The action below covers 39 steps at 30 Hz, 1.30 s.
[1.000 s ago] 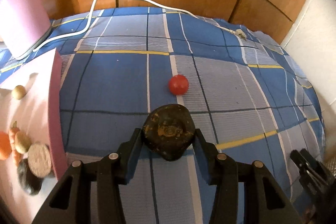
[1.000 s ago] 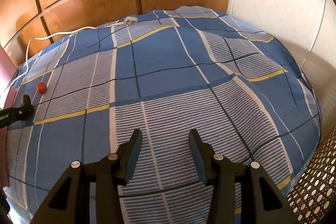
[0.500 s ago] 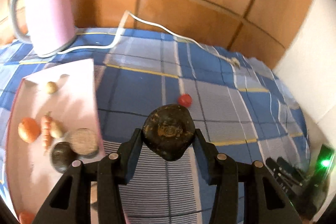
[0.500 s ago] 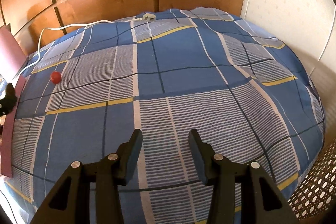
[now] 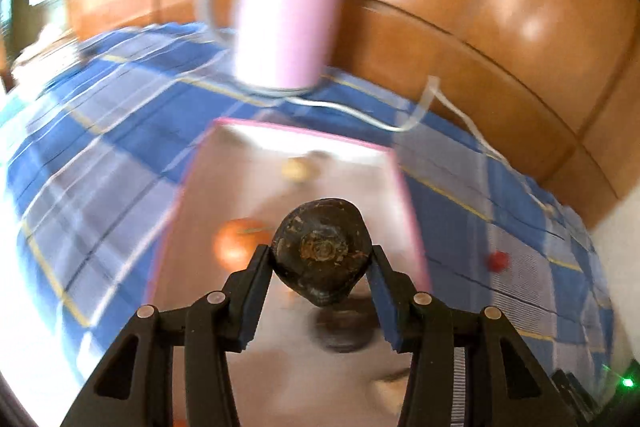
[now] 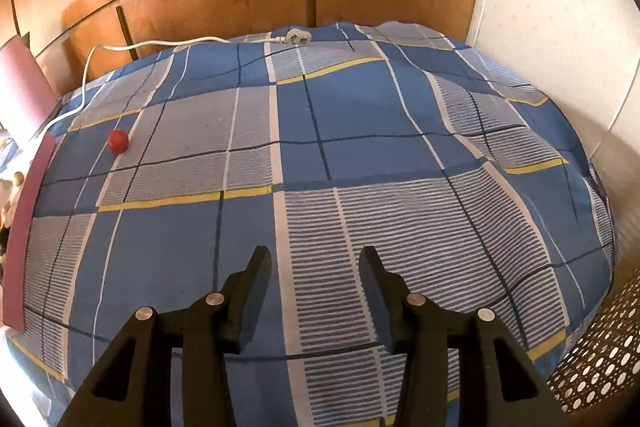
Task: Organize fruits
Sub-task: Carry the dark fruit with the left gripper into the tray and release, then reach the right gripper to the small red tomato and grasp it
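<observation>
Wooden panels backed the checked bedspread (image 6: 360,155). Our left gripper (image 5: 320,263) clamped the dark fruit (image 5: 320,251) across its middle above the pink tray (image 5: 412,227); it looked firm, light and rough-skinned. Our right gripper (image 6: 315,263) hung empty, jaws apart.

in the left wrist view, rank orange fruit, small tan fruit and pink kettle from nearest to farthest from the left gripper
1. orange fruit, on the pink tray, just left of the left gripper and the dark fruit it holds.
2. small tan fruit, near the tray's far end.
3. pink kettle, beyond the tray on the blue checked cloth.
</observation>
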Tool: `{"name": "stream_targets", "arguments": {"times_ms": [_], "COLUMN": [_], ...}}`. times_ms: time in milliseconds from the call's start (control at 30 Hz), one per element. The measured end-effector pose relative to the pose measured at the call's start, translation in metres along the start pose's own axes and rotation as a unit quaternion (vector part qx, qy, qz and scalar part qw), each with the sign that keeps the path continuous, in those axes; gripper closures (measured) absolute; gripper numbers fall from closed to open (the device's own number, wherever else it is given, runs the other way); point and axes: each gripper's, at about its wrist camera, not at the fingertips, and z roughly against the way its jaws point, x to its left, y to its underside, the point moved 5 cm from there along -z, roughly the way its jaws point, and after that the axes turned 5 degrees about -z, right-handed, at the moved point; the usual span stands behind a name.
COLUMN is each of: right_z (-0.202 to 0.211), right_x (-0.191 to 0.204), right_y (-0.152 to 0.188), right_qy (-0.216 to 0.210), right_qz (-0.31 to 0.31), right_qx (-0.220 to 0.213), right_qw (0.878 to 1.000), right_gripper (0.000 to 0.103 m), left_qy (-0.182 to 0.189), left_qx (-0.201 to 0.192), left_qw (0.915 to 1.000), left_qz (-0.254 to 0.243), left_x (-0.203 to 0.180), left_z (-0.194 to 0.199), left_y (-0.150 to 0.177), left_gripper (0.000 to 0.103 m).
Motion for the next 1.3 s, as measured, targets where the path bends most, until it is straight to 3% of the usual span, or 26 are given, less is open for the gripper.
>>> {"name": "stream_targets", "arguments": {"times_ms": [267, 433, 933, 1300], "right_z": [-0.006, -0.005, -0.004, 0.0], "right_x": [0.008, 0.01, 0.016, 0.035], "right_y": [0.006, 0.007, 0.008, -0.001], "right_qy": [-0.002, 0.0, 0.001, -0.018], "right_qz": [0.009, 0.011, 0.021, 0.041], "right_qx": [0.01, 0.011, 0.013, 0.01], "right_qw": [1.0, 1.0, 1.0, 0.999], "right_gripper": [0.057, 0.057, 0.057, 0.057], "left_qy": [-0.029, -0.045, -0.06, -0.062], "left_qx": [0.003, -0.017, -0.041, -0.04], "left_qw": [0.9995, 0.9988, 0.9967, 0.9967], "left_qz": [0.009, -0.006, -0.034, -0.036], "left_x": [0.028, 0.025, 0.014, 0.014], "left_z": [0.001, 0.012, 0.037, 0.041], "left_y": [0.025, 0.026, 0.034, 0.04], "left_gripper": [0.051, 0.036, 0.012, 0.008]}}
